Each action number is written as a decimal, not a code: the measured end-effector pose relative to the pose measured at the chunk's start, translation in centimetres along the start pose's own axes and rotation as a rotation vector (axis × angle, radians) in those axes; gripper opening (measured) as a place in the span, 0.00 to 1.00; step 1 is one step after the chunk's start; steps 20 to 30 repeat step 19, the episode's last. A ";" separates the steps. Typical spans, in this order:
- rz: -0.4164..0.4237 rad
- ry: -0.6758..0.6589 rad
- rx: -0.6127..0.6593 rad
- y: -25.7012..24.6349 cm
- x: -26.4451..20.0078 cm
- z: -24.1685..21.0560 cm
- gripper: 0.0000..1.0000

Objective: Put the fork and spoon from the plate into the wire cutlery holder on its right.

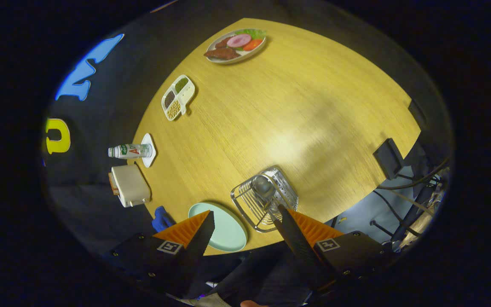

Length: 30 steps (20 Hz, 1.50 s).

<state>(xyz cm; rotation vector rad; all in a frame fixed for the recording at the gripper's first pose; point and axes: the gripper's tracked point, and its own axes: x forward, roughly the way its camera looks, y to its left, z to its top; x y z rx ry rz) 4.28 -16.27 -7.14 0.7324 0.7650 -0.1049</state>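
Observation:
My gripper (pixel 245 215) hangs open high above the near edge of the wooden table (pixel 296 111), with nothing between its fingers. Just ahead of the fingers, toward the right one, stands the wire cutlery holder (pixel 271 192). A spoon (pixel 263 186) sits in it with its bowl up and its handle running down beside the right fingertip (pixel 283 211). Beside the holder, next to the left fingertip (pixel 208 218), lies the pale green plate (pixel 228 234), and what shows of it is bare. I cannot make out a fork.
Along the table's far side stand a cream toaster (pixel 129 185), a bottle (pixel 130 150) on a white coaster, a divided dish of beans (pixel 178 97) and a plate of food (pixel 236 44). A blue object (pixel 161 218) sits near the toaster. A black box (pixel 388 157) and cables hang off the opposite edge.

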 end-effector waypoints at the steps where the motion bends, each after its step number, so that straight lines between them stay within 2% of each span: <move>1: -0.002 -0.071 -0.023 0.1 -0.7 0.8 0.98; 8: 0.031 -0.547 -0.098 0.9 -6.3 5.7 0.98; 15: -0.081 -0.943 -0.191 -0.6 -13.7 8.4 0.98; 19: -0.151 -1.172 -0.251 -1.1 -19.6 9.2 0.98; 30: -0.151 -1.172 -0.251 -1.1 -19.6 9.2 0.98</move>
